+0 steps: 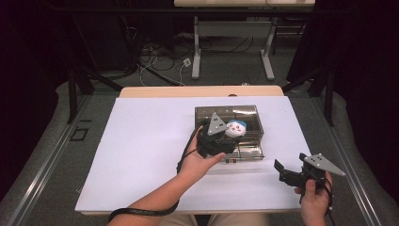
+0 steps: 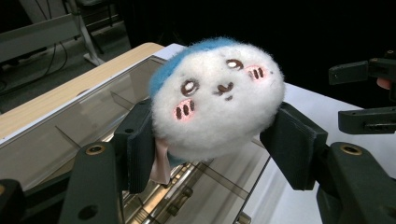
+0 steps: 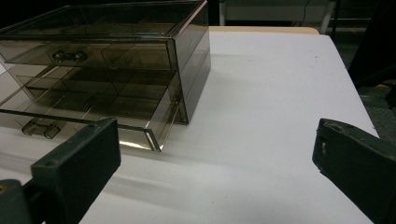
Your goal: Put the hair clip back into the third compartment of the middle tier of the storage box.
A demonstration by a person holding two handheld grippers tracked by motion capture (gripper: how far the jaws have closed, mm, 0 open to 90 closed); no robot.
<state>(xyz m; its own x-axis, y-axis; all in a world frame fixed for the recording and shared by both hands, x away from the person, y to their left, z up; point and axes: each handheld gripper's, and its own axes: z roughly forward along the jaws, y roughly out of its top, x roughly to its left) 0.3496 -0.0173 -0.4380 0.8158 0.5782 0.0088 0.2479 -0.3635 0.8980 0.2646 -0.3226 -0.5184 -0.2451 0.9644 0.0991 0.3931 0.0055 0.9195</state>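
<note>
White tabletop, smoky clear drawer box [image 1: 248, 114] at centre frame.
Left gripper [image 2: 215, 154] clamps a white-and-blue plush face toy [image 2: 217, 98] above it; right gripper [image 1: 288, 172] gapes at lower right. No readable writing.

Light falls from overhead onto the white tabletop [image 1: 141, 155], which glows evenly while the room around it sinks into near black at both sides. The high view is soft and slightly grainy, with a faint bend in the straight lines near its edges. The smoky clear drawer box [image 3: 112, 70] carries pale reflections on its top and front and throws a soft shadow to its right. In the left gripper view the plush toy [image 2: 217, 98] is sharp and well lit, almost bleached white, while the near dark jaws blur slightly.
</note>
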